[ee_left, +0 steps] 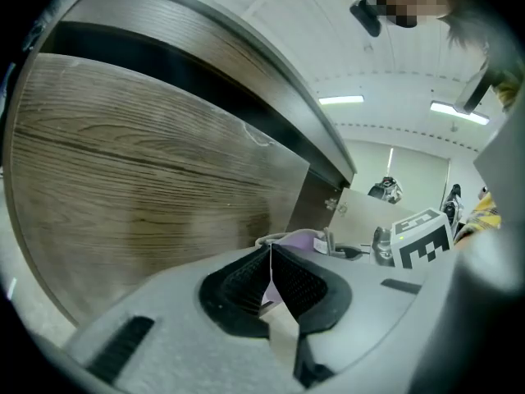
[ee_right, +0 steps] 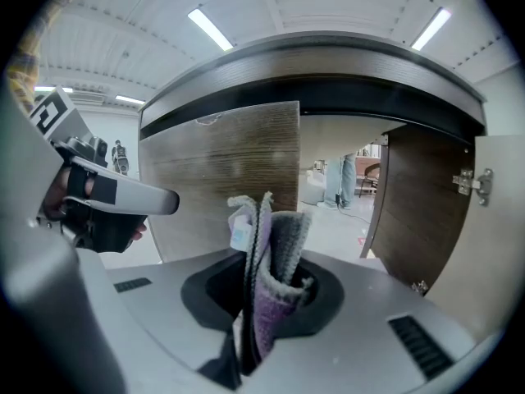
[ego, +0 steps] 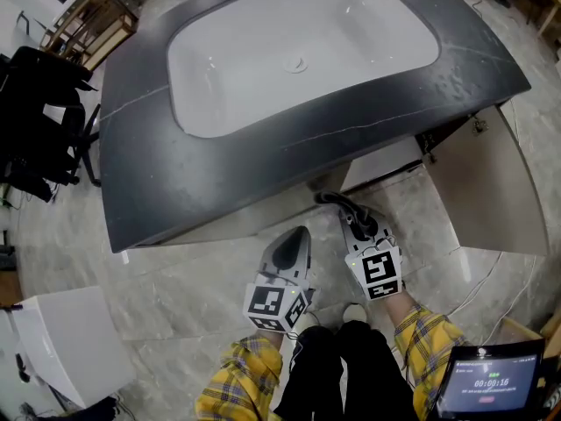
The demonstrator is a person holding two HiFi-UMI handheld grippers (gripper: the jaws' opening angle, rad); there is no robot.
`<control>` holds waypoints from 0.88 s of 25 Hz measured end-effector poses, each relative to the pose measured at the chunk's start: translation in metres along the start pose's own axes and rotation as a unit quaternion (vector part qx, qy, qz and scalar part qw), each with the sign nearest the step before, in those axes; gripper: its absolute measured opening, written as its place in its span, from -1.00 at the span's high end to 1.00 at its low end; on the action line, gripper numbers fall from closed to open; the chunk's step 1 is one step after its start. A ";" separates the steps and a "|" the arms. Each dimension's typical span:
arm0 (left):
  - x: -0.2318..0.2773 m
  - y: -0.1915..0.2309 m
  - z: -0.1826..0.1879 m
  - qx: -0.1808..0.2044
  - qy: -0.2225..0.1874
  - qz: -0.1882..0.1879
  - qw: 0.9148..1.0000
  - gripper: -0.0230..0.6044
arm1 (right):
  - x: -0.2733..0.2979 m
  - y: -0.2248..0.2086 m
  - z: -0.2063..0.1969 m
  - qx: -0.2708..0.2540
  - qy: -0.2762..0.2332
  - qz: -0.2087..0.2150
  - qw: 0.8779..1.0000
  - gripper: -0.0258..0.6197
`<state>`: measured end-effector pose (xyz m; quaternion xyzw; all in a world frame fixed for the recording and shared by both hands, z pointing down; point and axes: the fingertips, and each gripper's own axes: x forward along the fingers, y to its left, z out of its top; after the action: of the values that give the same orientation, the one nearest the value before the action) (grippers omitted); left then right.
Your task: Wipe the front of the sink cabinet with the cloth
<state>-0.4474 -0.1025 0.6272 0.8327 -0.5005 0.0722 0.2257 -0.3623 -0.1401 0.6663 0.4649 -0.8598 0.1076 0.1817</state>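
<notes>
right gripper was clamped on the folded cloth, close to the sink cabinet front. left gripper had its jaws pressed together, empty, near the same panel.

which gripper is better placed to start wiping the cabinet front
Right, probably: the right gripper holds the cloth, pointed at the closed cabinet door; the left gripper has shut, empty jaws.

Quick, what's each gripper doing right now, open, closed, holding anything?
Left gripper: closed, nothing between its jaws.
Right gripper: closed on the cloth.
</notes>
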 end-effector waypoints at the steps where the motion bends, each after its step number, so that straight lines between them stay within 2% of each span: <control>1: 0.002 -0.003 0.000 0.001 0.002 -0.002 1.000 0.90 | -0.001 -0.003 -0.001 0.001 0.002 -0.004 1.000 0.78; 15: -0.008 -0.031 0.016 -0.009 0.016 -0.020 1.000 0.90 | -0.037 -0.020 0.007 0.027 0.017 -0.037 0.999 0.78; 22: -0.032 -0.050 0.040 -0.005 0.023 -0.024 0.999 0.90 | -0.068 -0.006 0.038 0.041 0.007 -0.036 0.998 0.79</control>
<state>-0.4236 -0.0747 0.5654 0.8415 -0.4751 0.0837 0.2433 -0.3309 -0.1052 0.6034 0.5016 -0.8362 0.1396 0.1722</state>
